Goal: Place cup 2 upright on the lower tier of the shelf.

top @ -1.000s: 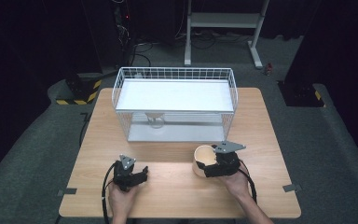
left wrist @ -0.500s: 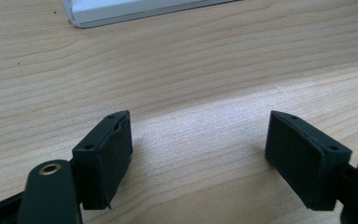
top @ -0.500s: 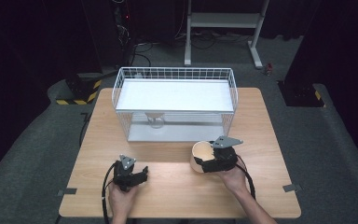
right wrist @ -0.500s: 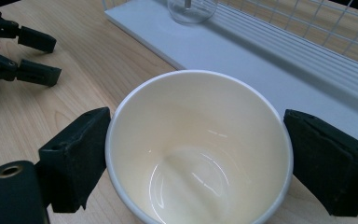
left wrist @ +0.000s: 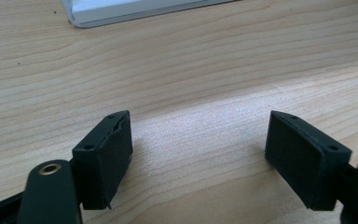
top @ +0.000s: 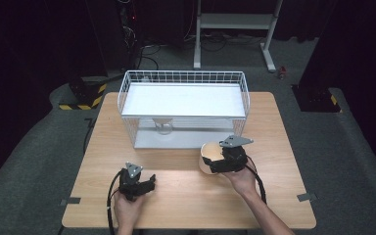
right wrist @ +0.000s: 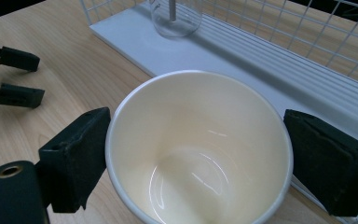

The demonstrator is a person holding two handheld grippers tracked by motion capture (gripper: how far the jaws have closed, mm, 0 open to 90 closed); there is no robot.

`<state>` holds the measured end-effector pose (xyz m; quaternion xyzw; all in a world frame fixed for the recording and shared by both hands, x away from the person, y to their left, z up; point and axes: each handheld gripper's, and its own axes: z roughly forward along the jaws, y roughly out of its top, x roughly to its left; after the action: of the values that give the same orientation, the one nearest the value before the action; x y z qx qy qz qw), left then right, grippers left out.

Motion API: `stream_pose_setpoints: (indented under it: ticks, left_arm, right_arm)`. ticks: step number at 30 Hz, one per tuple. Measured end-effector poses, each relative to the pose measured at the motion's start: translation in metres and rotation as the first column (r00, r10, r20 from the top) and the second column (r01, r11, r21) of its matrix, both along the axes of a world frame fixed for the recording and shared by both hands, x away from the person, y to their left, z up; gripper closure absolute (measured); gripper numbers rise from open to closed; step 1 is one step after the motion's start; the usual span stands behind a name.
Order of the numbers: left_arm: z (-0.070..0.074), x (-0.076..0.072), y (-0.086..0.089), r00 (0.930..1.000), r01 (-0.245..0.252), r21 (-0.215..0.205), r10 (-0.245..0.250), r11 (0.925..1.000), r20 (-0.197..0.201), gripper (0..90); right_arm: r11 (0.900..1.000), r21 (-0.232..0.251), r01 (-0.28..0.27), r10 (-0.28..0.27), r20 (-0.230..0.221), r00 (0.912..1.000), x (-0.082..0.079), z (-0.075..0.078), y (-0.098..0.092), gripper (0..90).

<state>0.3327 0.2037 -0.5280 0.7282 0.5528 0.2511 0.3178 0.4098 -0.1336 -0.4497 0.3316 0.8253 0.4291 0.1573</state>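
A cream cup (top: 206,156) hangs tilted just above the wooden table (top: 284,147), in front of the basket's right half. My right gripper (top: 216,160) is shut on it; in the right gripper view both pads press the rim of the empty cup (right wrist: 200,154) from either side. My left gripper (top: 148,183) rests low near the table's front left. Its jaws stand open with nothing but bare wood between them (left wrist: 198,154). The left gripper's jaws (right wrist: 11,77) also show at the far left of the right gripper view.
A white wire basket (top: 183,73) with a white panel stands at the back middle of the table. A clear glass (top: 164,126) sits at its lower level, seen close as a glass (right wrist: 175,16) on the white base. Bare wood lies between the two grippers.
My right gripper has carried the cup a little away from the person toward the basket, slightly left and up. The left gripper has stayed where it was.
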Motion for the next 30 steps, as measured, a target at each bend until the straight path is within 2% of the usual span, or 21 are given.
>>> stream_pose_setpoints:
  ticks: [4,12,15,21,30]
  left_arm:
    - [0.0,0.0,0.0,1.0,0.0,0.0,0.0,1.0,0.0,23.3]
    - [0.0,0.0,0.0,1.0,0.0,-0.001,0.0,1.0,0.0,23.3]
    - [0.0,0.0,0.0,1.0,0.0,-0.001,0.0,1.0,0.0,23.2]
    - [0.0,0.0,0.0,1.0,0.0,-0.001,0.0,1.0,0.0,23.2]
    - [0.0,0.0,0.0,1.0,0.0,-0.001,0.0,1.0,0.0,23.2]
  right_arm:
    - [1.0,-0.01,0.013,-0.013,0.006,0.9999,0.005,0.003,0.004,10.6]
    - [0.996,-0.041,0.075,-0.074,0.023,0.997,0.018,0.006,0.01,10.6]
    - [0.996,-0.033,0.088,-0.087,0.033,0.9957,0.021,0.009,0.012,10.7]
    - [0.992,-0.054,0.118,-0.117,0.018,0.9929,0.03,0.009,0.018,10.6]
    - [0.987,-0.07,0.141,-0.14,0.024,0.9899,0.04,0.005,0.023,10.7]
